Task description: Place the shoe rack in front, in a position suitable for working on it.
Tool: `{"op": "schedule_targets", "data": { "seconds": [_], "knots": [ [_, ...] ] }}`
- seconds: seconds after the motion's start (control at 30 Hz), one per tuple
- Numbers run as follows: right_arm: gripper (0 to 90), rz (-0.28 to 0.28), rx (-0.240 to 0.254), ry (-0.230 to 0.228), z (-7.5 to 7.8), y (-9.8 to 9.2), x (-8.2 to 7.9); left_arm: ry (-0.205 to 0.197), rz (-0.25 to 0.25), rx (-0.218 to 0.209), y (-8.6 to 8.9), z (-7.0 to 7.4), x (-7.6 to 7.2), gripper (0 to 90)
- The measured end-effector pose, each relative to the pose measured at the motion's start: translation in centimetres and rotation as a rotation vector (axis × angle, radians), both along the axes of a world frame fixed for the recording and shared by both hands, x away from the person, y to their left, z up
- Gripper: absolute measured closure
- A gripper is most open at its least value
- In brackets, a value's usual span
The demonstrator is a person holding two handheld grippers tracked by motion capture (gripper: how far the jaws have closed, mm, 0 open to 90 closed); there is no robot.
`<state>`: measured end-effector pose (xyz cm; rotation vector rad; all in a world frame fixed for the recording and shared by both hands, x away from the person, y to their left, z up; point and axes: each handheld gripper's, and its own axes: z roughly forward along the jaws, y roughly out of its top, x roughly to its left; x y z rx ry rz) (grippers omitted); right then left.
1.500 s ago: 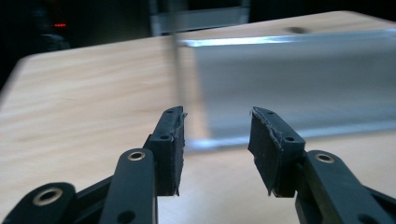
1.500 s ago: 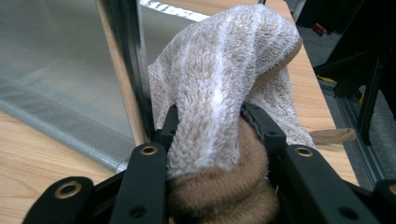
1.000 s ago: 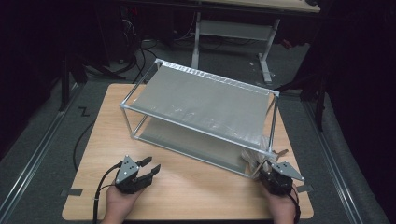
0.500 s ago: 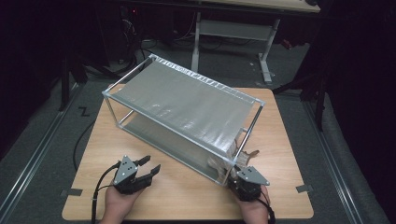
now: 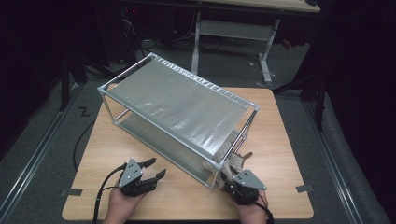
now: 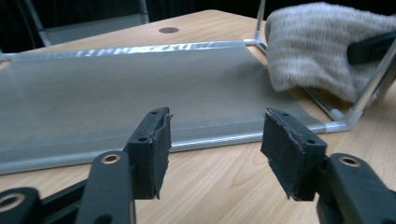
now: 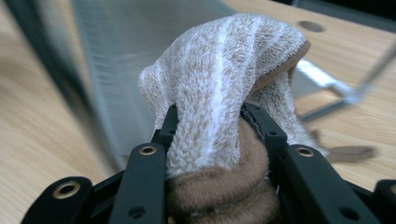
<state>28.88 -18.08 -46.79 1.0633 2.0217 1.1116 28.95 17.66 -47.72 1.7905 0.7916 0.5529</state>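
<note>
High view: right gripper (image 5: pixel 232 177) sits at the near right corner of the rack (image 5: pixel 177 109), jaws clamped on a bunched sock (image 5: pixel 235 161) w/ the fabric spilling past the tips toward the rack's end posts. In the right gripper view the sock (image 7: pixel 224 88) is white terry outside, brown cuff wedged between the jaws, draped over & ahead of them; rack's lower shelf (image 7: pixel 140 42) lies just beyond. Left gripper (image 5: pixel 150 169) rests off to the other side, near the rack's long front edge, apart from it. Its jaws have just been opening & now stand wide apart, nothing between them; the table (image 6: pixel 224 177) shows bare in the gap.

Step in hand, prob.: carrying the sock to the rack, approx. at the entry point. Next move calls for pushing it fwd between the end posts onto the lower shelf, then letting go w/o snagging on the frame. Left gripper could steady the rack.
</note>
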Motion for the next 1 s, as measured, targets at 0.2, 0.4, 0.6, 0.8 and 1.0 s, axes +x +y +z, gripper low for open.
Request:
{"op": "schedule_targets", "data": {
  "seconds": [0.2,0.4,0.6,0.8,1.0],
  "knots": [
    [63.8,-0.087,-0.046,-0.046,0.6,-3.8,-0.5,0.017,-0.048,-0.005,-1.5,-0.3,-0.1,38.0],
    [63.7,-0.163,-0.039,-0.035,0.4,-6.6,-0.4,0.052,-0.172,0.038,-4.6,-0.2,0.0,38.0],
    [63.6,-0.172,-0.028,-0.032,0.3,-7.2,0.0,0.069,-0.269,0.057,-8.0,1.1,0.2,35.0],
    [63.5,-0.169,-0.029,-0.025,0.1,-7.1,0.1,0.079,-0.338,0.034,-11.4,2.4,0.4,35.0],
    [63.5,-0.167,-0.023,-0.021,0.1,-7.2,0.2,0.043,-0.354,0.01,-13.9,3.3,0.5,40.1]
  ]
}}
